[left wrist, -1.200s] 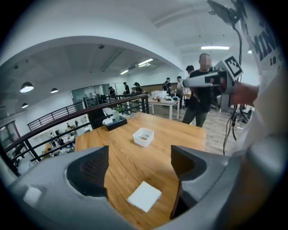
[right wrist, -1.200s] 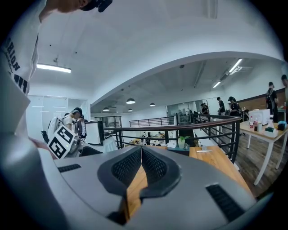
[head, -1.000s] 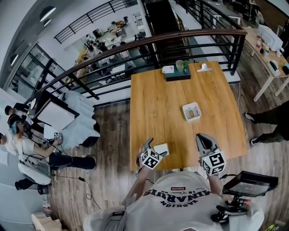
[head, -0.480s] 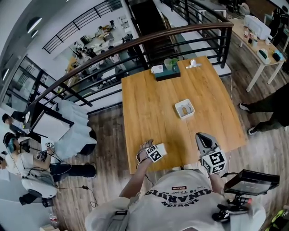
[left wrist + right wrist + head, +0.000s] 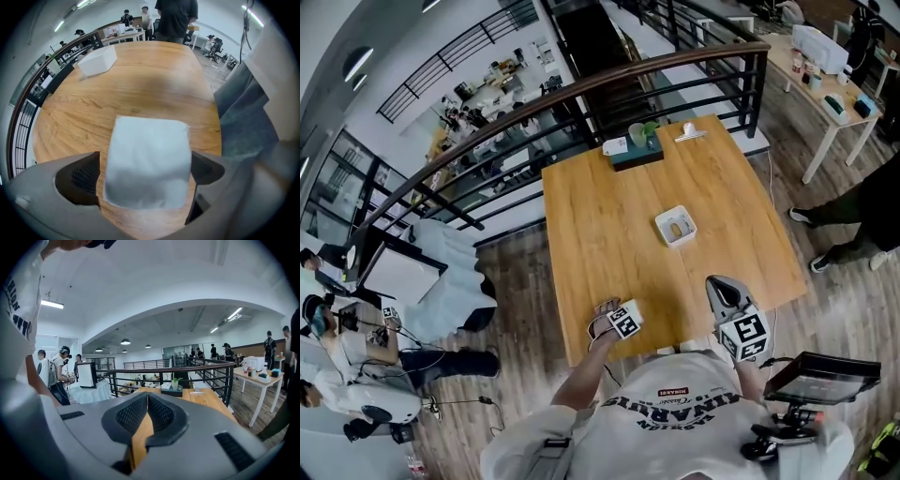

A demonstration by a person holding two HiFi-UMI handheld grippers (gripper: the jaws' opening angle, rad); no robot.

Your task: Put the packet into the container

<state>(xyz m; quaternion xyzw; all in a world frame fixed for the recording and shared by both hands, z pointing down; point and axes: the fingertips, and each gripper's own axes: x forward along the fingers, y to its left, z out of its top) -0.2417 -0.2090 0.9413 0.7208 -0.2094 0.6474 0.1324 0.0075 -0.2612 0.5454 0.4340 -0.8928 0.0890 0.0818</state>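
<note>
Left claw (image 5: pixel 145 172) spread (held low), right claw (image 5: pixel 147 403) closed

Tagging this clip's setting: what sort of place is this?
Probably an open-plan office or lab mezzanine: a wooden table beside a black railing, overlooking cluttered desks on a lower floor.

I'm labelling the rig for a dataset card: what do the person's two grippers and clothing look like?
Both the left gripper and the right gripper have smooth grey moulded shells, with black mesh-textured pads on the inside of the jaws. Each carries a white cube printed with black square markers. The person wears a white short-sleeved T-shirt with dark lettering across the back.
</note>
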